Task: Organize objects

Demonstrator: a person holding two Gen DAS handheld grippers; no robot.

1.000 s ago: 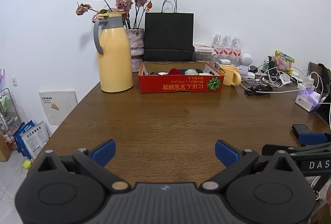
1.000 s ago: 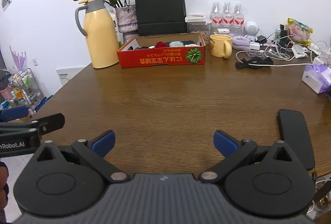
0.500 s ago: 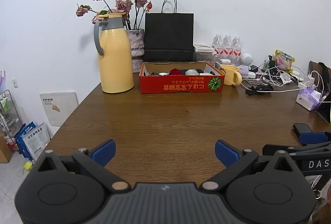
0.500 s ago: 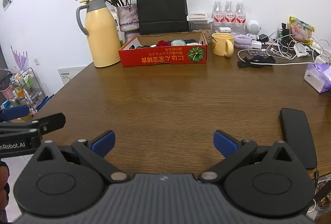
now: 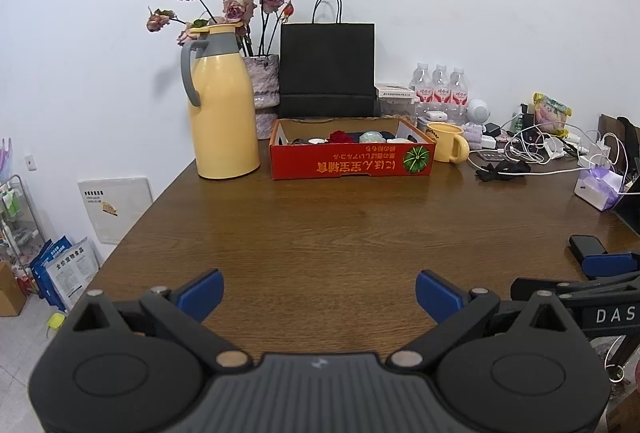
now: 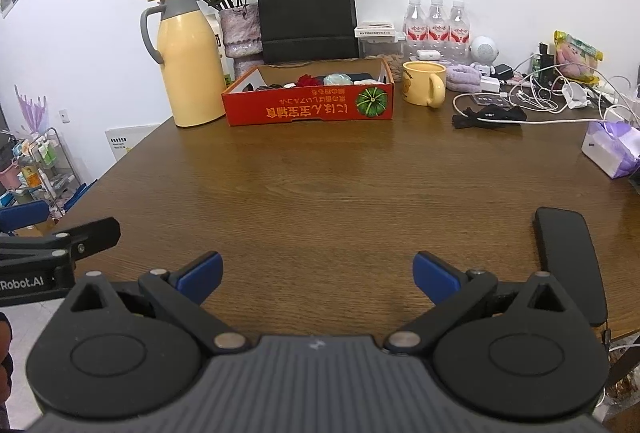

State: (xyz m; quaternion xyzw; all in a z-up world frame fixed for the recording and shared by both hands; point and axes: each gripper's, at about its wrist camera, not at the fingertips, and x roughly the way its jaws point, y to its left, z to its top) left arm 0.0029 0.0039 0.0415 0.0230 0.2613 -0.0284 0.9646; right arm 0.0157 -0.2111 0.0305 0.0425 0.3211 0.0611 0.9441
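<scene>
A: Objects to sort sit along the far edge of the counter (image 6: pixel 320 177). From the left: a yellow jug (image 6: pixel 188 61), a vase (image 6: pixel 242 33) of dried roses, a black bag (image 6: pixel 308 13), a red box (image 6: pixel 308 107) with small bits inside, a mug (image 6: pixel 424 87), then bottles (image 6: pixel 436 29) and cables (image 6: pixel 552 93).

B: And close by?

A: Only a black phone (image 6: pixel 568 257), flat, just right of the right tool (image 6: pixel 316 273). The left tool (image 5: pixel 320 293) hovers over bare wood. Each is spread wide, pinching nothing.

B: How would they handle?

A: I judge the jug heavy if filled, smooth and too broad; take its grey handle. The roses look brittle, so grip the vase wall, not the stems. The box is light cardboard; pinch a side wall. The mug is stiff and glazed, possibly slippery; take the handle or rim. The phone is thin and slick; grip across its long edges.
</scene>
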